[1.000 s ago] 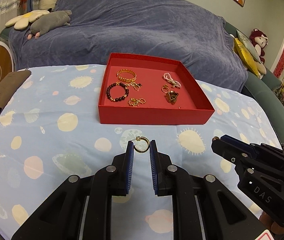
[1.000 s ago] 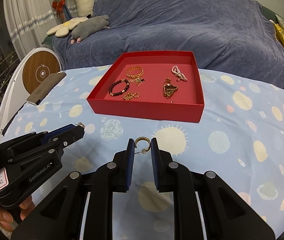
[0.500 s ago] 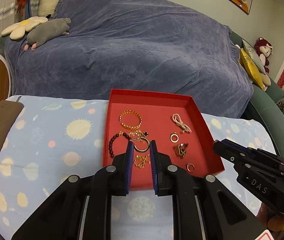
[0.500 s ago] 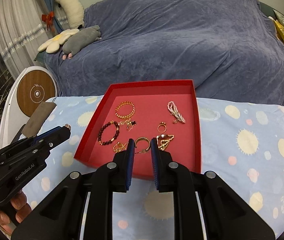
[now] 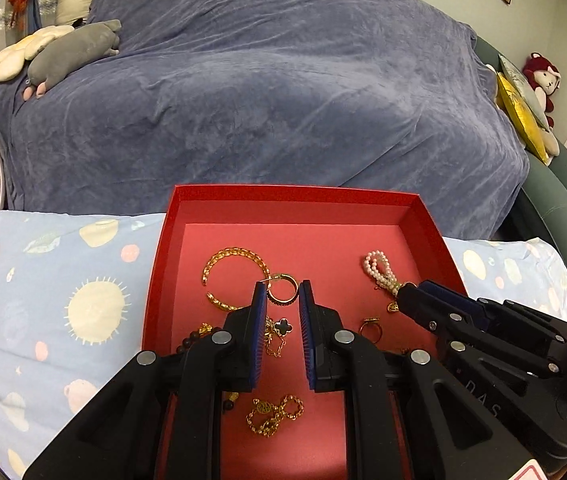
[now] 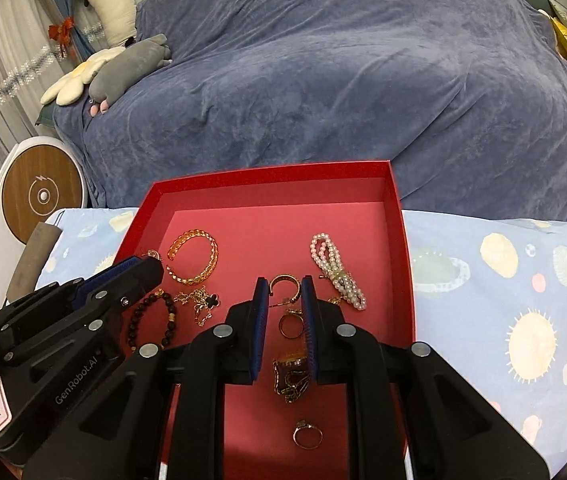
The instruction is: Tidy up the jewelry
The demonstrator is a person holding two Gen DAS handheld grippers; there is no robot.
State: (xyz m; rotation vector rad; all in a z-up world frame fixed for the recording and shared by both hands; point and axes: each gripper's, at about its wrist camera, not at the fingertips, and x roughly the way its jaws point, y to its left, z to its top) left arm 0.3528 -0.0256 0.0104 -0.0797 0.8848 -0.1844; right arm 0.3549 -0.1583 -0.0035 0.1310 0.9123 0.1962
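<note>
A red tray [image 5: 295, 196] [image 6: 271, 172] lies on the table and holds several jewelry pieces. My left gripper [image 5: 281, 294] is shut on a gold hoop earring [image 5: 282, 289] and holds it above the tray, near the gold chain bracelet [image 5: 232, 272]. My right gripper [image 6: 285, 290] is shut on a second gold hoop earring [image 6: 284, 286] above the tray, left of the pearl bracelet [image 6: 337, 272]. In the tray also lie a dark bead bracelet [image 6: 151, 320], a clover necklace [image 6: 203, 300], gold rings [image 6: 306, 436] and a gold chain [image 5: 273, 416]. Each gripper shows in the other's view.
The table has a light blue cloth with suns and planets [image 5: 63, 300]. A sofa under a blue-grey cover [image 5: 267, 80] stands right behind the tray. A brown case [image 6: 31, 260] lies at the table's left edge. A round white and wood device [image 6: 39, 192] stands left.
Both grippers have moved forward from above the cloth to above the tray, each still holding its hoop earring. The tray now fills the lower middle of both views.
</note>
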